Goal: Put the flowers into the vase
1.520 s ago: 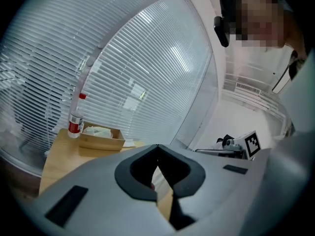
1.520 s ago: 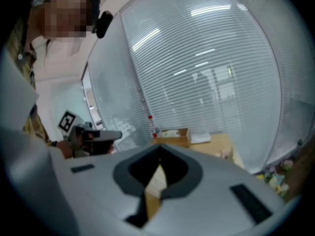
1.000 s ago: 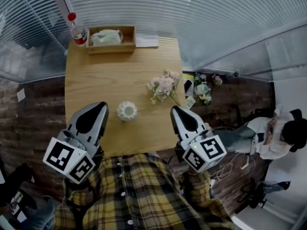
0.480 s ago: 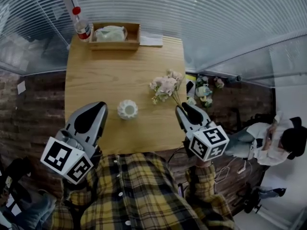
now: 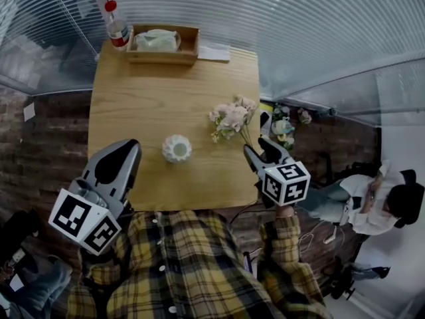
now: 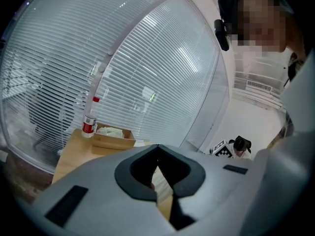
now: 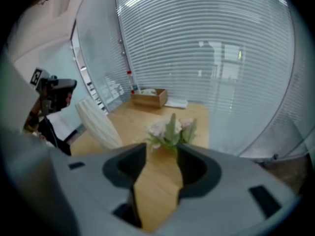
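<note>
Pale pink and cream flower bunch with green stems [image 5: 231, 119]: lies flat on the light wooden counter [image 5: 153, 92], out toward three o'clock, blooms to twelve, stems trailing to five. Keeps clear of the small white ribbed vase [image 5: 176, 148], upright near the counter's middle, at eight o'clock of the bunch. Right claw [image 5: 259, 153] at four o'clock of the counter, tilted down at the stem ends; jaws wide and opening, bare wood between them, stems just at the mouth of the gap, unpressed. Left claw [image 5: 127, 145] at seven o'clock, tips together, holding nothing, apart from the vase. At twelve o'clock, shallow wooden tray [image 5: 163, 56] with a pale packet inside, clear red-capped bottle [image 5: 117, 30] just at its nine o'clock.
</note>
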Demonstrator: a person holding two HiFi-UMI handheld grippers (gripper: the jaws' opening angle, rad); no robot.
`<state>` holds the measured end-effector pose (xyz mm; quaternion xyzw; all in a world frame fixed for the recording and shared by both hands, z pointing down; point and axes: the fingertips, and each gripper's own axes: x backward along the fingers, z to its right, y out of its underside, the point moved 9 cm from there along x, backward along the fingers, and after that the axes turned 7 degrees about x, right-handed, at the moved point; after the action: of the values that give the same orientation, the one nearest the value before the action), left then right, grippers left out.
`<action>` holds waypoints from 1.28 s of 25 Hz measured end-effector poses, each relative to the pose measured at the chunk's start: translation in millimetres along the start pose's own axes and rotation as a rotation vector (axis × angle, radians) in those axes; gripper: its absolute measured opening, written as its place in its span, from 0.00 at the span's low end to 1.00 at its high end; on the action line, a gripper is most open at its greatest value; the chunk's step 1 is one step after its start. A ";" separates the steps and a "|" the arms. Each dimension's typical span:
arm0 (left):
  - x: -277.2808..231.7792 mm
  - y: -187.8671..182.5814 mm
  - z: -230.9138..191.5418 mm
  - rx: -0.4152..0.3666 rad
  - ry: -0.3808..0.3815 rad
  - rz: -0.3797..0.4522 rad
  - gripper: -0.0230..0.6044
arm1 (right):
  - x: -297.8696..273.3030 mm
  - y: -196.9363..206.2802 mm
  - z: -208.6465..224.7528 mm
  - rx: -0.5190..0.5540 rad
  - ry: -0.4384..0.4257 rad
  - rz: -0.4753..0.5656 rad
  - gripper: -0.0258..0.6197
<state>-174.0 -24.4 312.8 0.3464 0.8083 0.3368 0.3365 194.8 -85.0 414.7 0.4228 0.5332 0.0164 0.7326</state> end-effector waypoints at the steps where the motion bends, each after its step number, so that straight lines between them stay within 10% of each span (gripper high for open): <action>1: 0.9 0.7 -0.1 0.000 -0.004 -0.003 0.05 | -3.2 2.4 3.2 0.002 0.000 -0.015 0.33; 32: 15.6 28.9 -10.3 0.041 -0.100 -0.047 0.05 | -99.2 44.6 50.8 0.019 -0.067 -0.282 0.33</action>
<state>-180.7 0.1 336.1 0.3507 0.8051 0.2944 0.3770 211.5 -134.0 523.0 0.3511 0.5625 -0.1059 0.7410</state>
